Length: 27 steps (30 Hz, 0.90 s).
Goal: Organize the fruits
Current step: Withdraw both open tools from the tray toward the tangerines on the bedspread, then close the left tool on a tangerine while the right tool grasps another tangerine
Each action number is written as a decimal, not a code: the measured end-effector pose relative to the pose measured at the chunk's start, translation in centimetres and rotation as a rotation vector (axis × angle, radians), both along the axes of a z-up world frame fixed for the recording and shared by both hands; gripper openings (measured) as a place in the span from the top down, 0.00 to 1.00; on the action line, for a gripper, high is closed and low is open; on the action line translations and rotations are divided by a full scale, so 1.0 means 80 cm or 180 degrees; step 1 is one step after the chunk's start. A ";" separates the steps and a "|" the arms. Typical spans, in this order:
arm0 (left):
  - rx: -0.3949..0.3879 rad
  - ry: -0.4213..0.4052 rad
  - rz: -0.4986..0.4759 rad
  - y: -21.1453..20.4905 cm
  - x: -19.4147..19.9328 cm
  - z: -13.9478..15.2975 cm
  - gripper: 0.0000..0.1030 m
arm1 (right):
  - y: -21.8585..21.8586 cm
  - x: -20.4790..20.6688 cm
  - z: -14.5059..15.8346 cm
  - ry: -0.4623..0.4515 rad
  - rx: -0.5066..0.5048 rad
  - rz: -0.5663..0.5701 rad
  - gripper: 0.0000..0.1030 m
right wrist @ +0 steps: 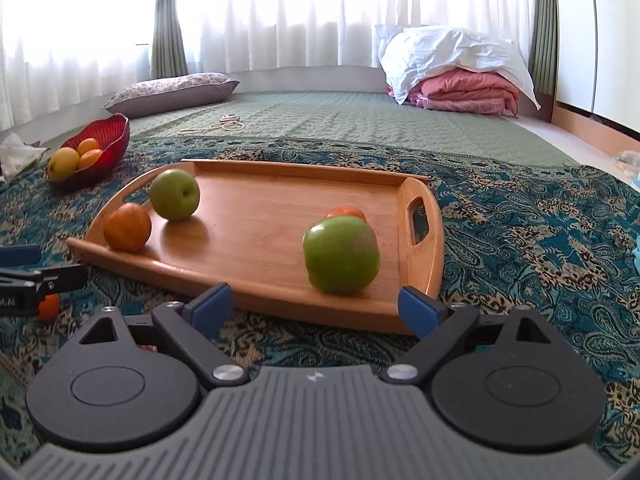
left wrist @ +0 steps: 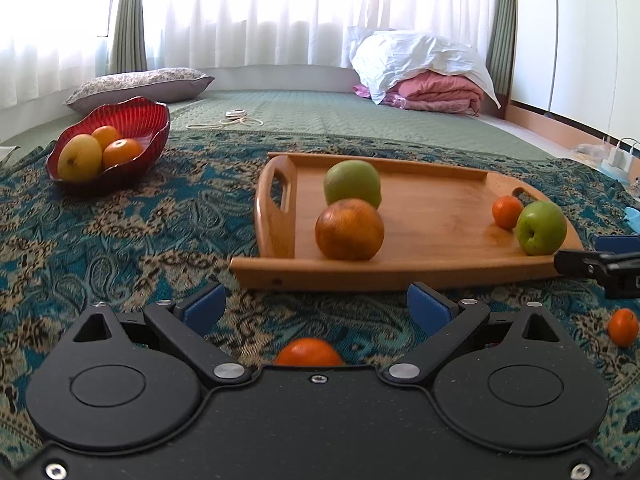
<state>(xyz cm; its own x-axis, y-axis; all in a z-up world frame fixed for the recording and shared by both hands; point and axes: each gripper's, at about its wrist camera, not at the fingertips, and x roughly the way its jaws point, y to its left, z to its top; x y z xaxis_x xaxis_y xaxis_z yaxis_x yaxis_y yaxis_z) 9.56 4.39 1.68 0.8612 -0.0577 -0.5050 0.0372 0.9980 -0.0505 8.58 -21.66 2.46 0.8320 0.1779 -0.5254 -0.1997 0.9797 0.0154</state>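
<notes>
A wooden tray (left wrist: 440, 268) (right wrist: 280, 296) lies on the patterned cloth. On it are a large orange (left wrist: 349, 229) (right wrist: 127, 227), a green apple (left wrist: 352, 184) (right wrist: 175, 194) behind it, a small orange (left wrist: 506, 211) (right wrist: 347, 212) and a second green apple (left wrist: 541, 227) (right wrist: 341, 255). A red bowl (left wrist: 132, 120) (right wrist: 114, 132) at far left holds a yellow fruit and two oranges. My left gripper (left wrist: 316, 308) is open, with a small orange (left wrist: 309, 353) on the cloth just below it. My right gripper (right wrist: 316, 308) is open and empty before the tray's near edge.
Another small orange (left wrist: 623, 327) lies on the cloth at right. A grey pillow (left wrist: 140, 86), a white cable (left wrist: 232, 118) and folded pink bedding (left wrist: 436, 92) under a white pillow lie further back. White chargers (left wrist: 620, 156) sit at far right.
</notes>
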 end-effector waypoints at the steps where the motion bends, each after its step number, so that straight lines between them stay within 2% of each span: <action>1: -0.0007 0.0002 0.0005 0.001 -0.001 -0.002 0.05 | 0.001 -0.004 -0.002 -0.0016 -0.0022 0.0010 0.04; 6: -0.0016 0.0013 0.0017 0.004 -0.006 -0.009 0.05 | 0.005 -0.022 -0.009 -0.0095 -0.0113 0.0045 0.00; 15: -0.0065 0.0103 0.0020 0.003 -0.006 -0.021 0.03 | 0.010 -0.045 -0.028 -0.0190 -0.0243 -0.0110 0.00; 27: -0.0077 0.0211 0.0059 0.003 -0.003 -0.029 0.02 | 0.007 -0.063 -0.030 -0.0273 -0.0216 -0.0330 0.00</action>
